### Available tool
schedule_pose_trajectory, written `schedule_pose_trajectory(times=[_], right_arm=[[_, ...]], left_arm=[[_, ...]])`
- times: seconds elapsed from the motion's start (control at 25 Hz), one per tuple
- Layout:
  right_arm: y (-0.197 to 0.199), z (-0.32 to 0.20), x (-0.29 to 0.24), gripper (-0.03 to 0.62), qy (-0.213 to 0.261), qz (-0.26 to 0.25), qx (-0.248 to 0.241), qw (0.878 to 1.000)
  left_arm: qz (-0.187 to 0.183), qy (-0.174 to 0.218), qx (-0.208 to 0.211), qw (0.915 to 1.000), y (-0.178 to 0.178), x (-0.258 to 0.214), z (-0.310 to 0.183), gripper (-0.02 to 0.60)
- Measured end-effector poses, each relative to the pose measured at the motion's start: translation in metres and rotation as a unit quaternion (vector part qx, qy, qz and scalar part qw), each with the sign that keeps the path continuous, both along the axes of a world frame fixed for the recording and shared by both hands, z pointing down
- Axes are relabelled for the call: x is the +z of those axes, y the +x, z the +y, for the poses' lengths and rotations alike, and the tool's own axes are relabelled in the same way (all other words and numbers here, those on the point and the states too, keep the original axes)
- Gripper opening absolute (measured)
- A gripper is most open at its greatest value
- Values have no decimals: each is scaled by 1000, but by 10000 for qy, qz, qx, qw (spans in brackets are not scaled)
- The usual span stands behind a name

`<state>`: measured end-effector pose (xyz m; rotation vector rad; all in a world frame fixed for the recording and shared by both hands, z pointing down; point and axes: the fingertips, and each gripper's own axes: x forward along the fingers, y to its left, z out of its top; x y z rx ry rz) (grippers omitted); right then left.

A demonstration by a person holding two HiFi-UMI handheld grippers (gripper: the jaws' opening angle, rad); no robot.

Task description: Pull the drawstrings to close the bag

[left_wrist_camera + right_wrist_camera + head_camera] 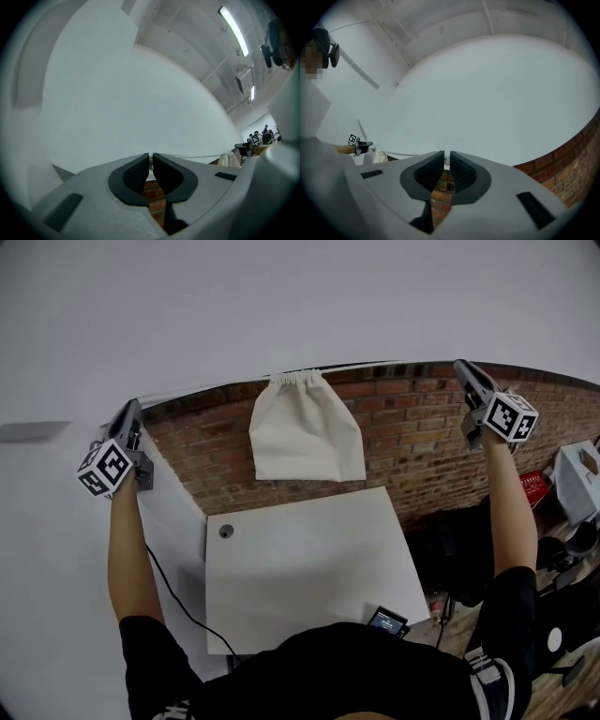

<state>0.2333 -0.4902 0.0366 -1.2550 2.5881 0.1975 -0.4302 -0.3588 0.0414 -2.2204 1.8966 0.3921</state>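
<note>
A cream cloth bag (305, 432) hangs in the air above the table, its mouth (296, 378) gathered tight. A thin white drawstring (211, 389) runs taut from the mouth to my left gripper (134, 409), which is shut on its end. On the other side a second drawstring (384, 364) stretches to my right gripper (462, 367), also shut on it. In the left gripper view the cord (197, 156) leads from the pinched jaws to the bag (228, 159). The right gripper view shows its cord (401, 153) reaching the bag (379, 156), with the left gripper (358, 143) beyond it.
A white table (309, 568) lies below the bag, with a small round hole (225, 532) near its left edge and a phone (386, 621) at its near edge. Red brick surface (422, 446) lies behind. Clutter and a white container (577, 479) sit at far right.
</note>
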Motion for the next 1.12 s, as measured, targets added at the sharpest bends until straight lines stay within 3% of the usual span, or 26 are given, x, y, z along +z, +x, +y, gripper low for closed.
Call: schedule_pose_trajectory(times=[1.12], right_arm=[[7,8,-3,44,49,554,40,9984]], left_arm=[[97,103,165,9998,6,5,4,40]])
